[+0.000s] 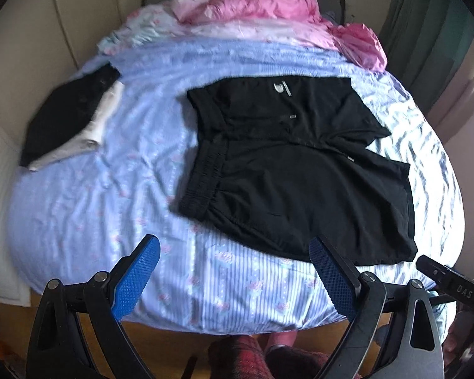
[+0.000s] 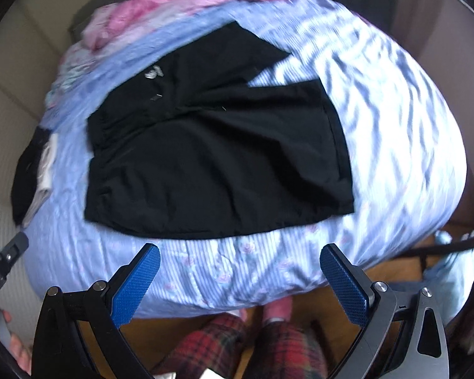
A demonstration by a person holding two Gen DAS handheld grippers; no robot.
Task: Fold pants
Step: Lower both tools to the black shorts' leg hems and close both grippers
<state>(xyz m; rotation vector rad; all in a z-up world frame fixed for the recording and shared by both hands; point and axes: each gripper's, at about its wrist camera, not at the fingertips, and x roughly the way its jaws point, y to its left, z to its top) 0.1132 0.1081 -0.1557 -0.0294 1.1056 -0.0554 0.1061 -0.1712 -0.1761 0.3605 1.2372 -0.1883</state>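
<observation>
Through the left wrist camera I see my left gripper hanging above the near edge of the bed, its blue-padded fingers spread wide with nothing between them. The black pants lie flat on the blue striped sheet, waistband toward the left, the two short legs toward the right. They sit right of the bed's middle, near the front edge and apart from the gripper. A folded stack of dark and white clothes rests at the far left of the bed, and a pink duvet is bunched at the head.

Through the right wrist camera, my right gripper is likewise spread wide and empty, hovering off the near edge. The pants lie ahead of it on the sheet, untouched. Red plaid trousers show below, over the wooden floor. This view is blurred.
</observation>
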